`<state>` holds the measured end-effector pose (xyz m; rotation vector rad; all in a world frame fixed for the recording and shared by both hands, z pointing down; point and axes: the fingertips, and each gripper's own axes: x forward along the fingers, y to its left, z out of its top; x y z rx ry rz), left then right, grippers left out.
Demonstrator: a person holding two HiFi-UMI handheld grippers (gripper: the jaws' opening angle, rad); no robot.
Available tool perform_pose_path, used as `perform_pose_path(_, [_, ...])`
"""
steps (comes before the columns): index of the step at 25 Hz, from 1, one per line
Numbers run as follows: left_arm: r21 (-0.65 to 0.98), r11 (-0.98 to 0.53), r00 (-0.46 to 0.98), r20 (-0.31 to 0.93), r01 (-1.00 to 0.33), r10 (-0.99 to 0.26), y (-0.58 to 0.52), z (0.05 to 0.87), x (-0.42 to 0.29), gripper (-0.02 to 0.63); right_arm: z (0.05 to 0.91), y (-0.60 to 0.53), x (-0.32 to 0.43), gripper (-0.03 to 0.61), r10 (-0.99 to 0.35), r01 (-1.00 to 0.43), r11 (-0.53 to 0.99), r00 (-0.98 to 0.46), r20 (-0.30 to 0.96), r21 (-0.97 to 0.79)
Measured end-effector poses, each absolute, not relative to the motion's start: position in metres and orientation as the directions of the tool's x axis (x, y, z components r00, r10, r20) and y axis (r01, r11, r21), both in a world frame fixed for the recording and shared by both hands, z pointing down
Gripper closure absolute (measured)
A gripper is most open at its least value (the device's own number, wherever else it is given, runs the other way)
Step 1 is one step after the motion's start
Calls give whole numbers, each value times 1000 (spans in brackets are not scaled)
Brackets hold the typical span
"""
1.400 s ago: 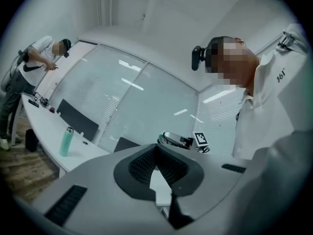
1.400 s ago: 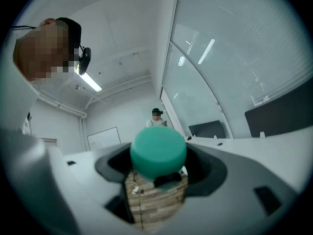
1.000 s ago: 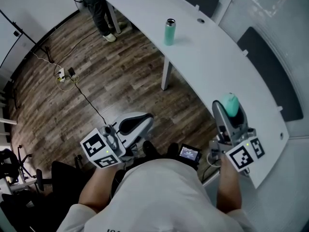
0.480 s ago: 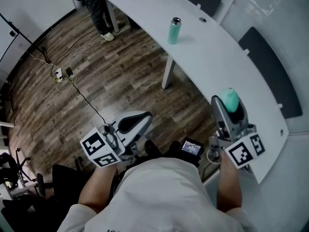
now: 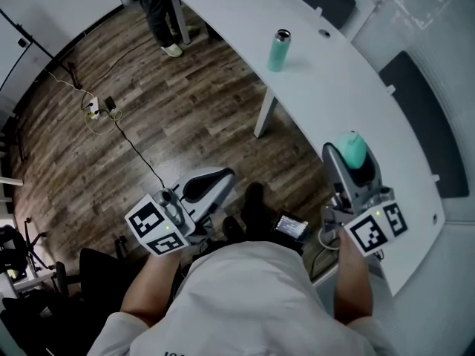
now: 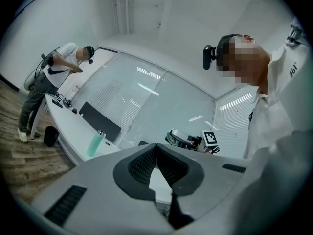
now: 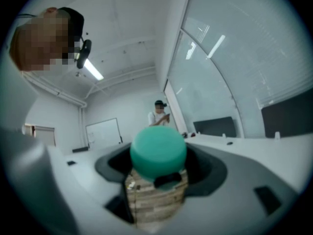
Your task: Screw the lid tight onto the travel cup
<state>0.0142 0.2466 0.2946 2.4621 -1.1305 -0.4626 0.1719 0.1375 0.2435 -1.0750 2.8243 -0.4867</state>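
cup (image 5: 278, 49) near edge of table (image 5: 338, 99)

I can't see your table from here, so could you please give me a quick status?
Left tool shut, empty. Right tool shut on teal lid. Travel cup upright on table, uncapped, far ahead. Nothing between.

Left hand-held gripper (image 6: 156, 147) shut, right hand-held gripper (image 5: 355, 154) tight on lid (image 7: 157, 153)

Location type: office or meeting room. Indicators: long curved white desk (image 5: 334, 102) backed by dark panels (image 5: 419, 117), glass partition walls (image 6: 142, 97), whiteboard (image 7: 103, 132), wood-plank floor (image 5: 148, 102), floor power strip (image 5: 93, 111) with trailing cables.
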Motion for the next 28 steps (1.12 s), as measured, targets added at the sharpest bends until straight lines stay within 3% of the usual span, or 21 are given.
perform_pose_path(17, [461,-578,609,-98,-673,-787,104,297,6,584,266,-15,139,258,-585,-565,744,-808,61,-356])
perform_pose_path(28, [480,-573,629,-57,-664,-776,64,310,29,515,280,-52,159,258,-590,-569,730,-804,73,-379])
